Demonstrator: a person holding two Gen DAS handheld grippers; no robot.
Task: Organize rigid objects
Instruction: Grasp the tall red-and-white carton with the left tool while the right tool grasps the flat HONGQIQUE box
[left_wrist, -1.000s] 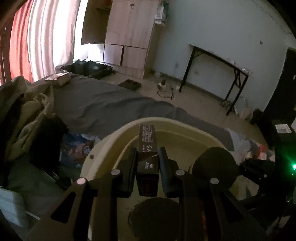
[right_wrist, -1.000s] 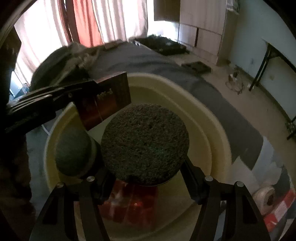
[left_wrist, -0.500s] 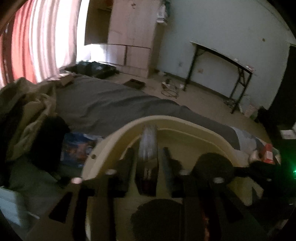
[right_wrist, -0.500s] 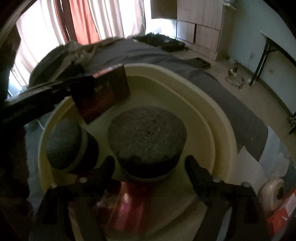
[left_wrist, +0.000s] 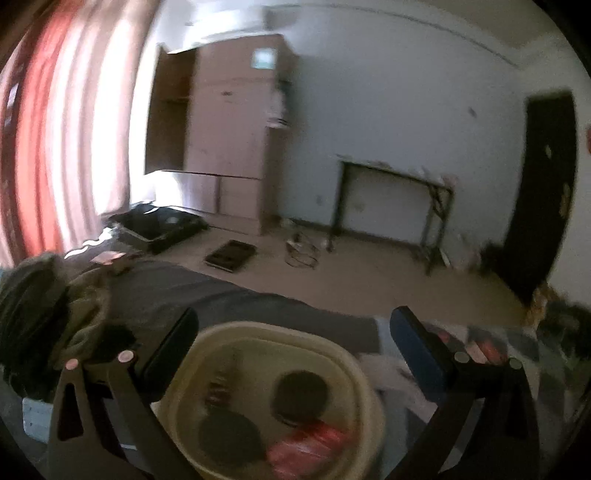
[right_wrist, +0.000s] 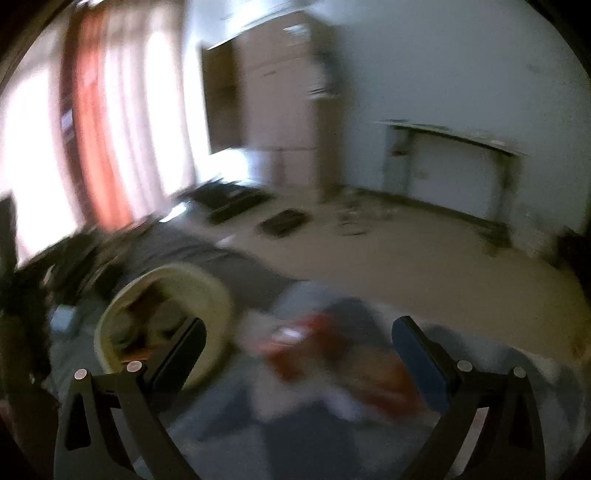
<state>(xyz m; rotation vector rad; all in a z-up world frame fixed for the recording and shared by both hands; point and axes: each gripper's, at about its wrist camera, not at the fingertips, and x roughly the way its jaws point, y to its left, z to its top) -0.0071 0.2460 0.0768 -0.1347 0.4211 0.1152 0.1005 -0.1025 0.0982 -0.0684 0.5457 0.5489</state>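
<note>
The left gripper (left_wrist: 291, 328) is spread wide and holds nothing; it hangs above a cream basin (left_wrist: 365, 369) that fills its lower view at six o'clock. Inside the basin lie two dark round discs (left_wrist: 303, 395), a red packet (left_wrist: 310, 446) at five o'clock and a small dark box (left_wrist: 218, 387) at nine o'clock, its long axis seeming to run away from the camera, though blur hides which way it points. The right gripper (right_wrist: 299, 332) is also wide apart and empty. Straight ahead of it, between its fingers at six o'clock, a blurred heap of red and white items (right_wrist: 317, 354) lies on the grey bed (right_wrist: 229, 435); their shapes and axes cannot be made out. The basin sits at nine o'clock from this gripper, near its left finger. Judging from this, the right gripper is the nearer one to the loose items, and the coming pick likely falls to it.
</note>
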